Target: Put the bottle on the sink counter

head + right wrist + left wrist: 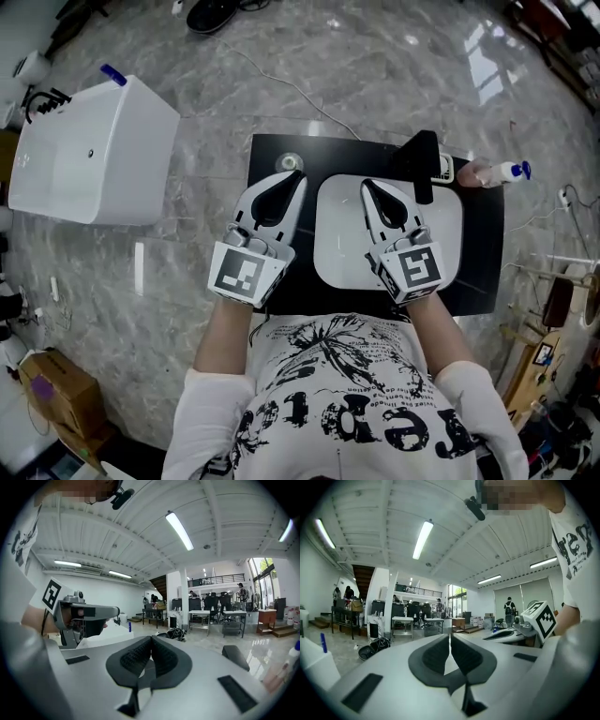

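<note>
The bottle (489,172) sits at the far counter (478,272) corner; a black faucet (424,167) stands just beside it.

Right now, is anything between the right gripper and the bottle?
Yes. The black faucet rises at the far edge of the white basin, between the right gripper and the bottle lying at the black counter's far right corner. That gripper's jaws are shut, empty.

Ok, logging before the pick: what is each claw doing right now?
Left claw: closed, holding nothing.
Right claw: closed, holding nothing.
</note>
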Demonstrator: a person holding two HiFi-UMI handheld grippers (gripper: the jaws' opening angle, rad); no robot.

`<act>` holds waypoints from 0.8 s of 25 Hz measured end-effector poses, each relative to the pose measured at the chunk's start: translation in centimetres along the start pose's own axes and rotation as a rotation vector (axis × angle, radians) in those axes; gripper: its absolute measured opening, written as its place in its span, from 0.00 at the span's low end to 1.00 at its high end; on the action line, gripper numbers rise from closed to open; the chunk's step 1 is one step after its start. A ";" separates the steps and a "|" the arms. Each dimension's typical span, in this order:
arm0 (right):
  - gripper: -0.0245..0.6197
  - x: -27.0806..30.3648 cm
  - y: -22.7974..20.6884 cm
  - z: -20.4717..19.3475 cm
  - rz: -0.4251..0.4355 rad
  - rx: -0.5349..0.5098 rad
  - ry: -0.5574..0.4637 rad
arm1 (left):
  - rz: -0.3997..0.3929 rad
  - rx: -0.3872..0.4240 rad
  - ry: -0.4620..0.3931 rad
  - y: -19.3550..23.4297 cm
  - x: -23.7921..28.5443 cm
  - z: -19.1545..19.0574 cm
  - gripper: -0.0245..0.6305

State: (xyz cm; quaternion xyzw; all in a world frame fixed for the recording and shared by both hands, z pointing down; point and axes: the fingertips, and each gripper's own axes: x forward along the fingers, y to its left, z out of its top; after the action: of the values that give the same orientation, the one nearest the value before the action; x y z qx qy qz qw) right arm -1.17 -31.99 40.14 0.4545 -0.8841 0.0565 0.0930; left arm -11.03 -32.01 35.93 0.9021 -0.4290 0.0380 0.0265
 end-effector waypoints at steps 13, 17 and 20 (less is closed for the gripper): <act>0.06 -8.0 3.0 5.2 0.019 -0.036 -0.097 | 0.072 0.050 -0.039 -3.9 -7.8 4.4 0.06; 0.06 -8.9 3.3 5.5 0.023 -0.056 -0.099 | 0.062 0.049 -0.066 -4.9 -8.2 4.9 0.06; 0.06 -9.1 3.3 5.6 0.027 -0.071 -0.100 | 0.071 0.048 -0.088 -4.9 -8.2 5.3 0.06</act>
State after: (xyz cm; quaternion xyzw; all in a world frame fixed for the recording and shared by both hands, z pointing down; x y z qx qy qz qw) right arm 0.65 -23.86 32.66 0.4411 -0.8951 0.0033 0.0640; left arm -12.16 -23.00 29.80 0.8874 -0.4606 0.0094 -0.0156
